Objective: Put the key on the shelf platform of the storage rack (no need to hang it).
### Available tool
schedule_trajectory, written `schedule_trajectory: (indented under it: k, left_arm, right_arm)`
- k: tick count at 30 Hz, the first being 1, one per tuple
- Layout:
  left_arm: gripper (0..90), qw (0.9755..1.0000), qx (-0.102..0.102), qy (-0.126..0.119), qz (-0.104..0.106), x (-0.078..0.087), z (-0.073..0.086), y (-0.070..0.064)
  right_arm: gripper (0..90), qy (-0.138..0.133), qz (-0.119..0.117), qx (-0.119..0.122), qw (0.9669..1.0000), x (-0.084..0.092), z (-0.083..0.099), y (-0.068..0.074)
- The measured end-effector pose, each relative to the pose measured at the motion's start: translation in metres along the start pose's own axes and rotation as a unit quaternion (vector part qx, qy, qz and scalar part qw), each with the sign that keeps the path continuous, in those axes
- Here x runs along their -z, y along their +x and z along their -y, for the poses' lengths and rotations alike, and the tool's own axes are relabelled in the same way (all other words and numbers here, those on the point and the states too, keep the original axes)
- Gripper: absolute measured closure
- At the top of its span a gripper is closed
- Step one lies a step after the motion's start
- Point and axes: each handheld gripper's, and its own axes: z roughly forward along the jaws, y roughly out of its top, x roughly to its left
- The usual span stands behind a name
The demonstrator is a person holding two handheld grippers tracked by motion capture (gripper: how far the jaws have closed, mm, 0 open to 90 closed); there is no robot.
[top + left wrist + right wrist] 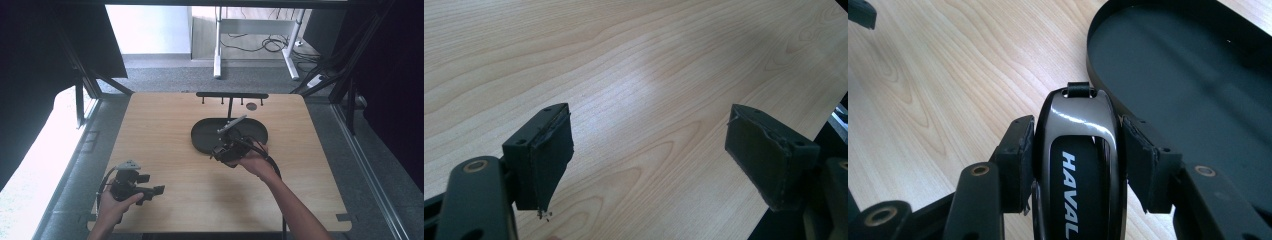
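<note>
A glossy black car key fob (1078, 150) with "HAVAL" in white letters sits between the jaws of my right gripper (1075, 135), and both pads press on its sides. The fob's small loop end points at the rim of a black oval tray (1173, 60). In the high view, the right gripper (220, 151) hovers at the tray's (200, 136) near edge, held by a hand. My left gripper (156, 190) rests near the table's front left corner, and its jaws (649, 135) stand wide apart over bare wood with nothing between them.
A black stand (231, 95) with a bar of small hooks rises behind the tray. A small dark disc (251, 106) lies near it. The wooden table (165, 125) has bare room on its left and right sides. The left gripper view catches the table's edge at lower right.
</note>
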Motion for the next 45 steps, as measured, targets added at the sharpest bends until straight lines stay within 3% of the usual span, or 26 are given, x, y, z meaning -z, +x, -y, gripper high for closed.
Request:
schedule_trajectory:
  k: [45]
  left_arm:
    - [19.6, 1.0000, 0.001, -0.003, -0.001, 0.002, 0.000, 0.003]
  right_arm:
    - [49.5, -0.028, 0.034, -0.033, 0.9985, 0.006, -0.041, -0.037]
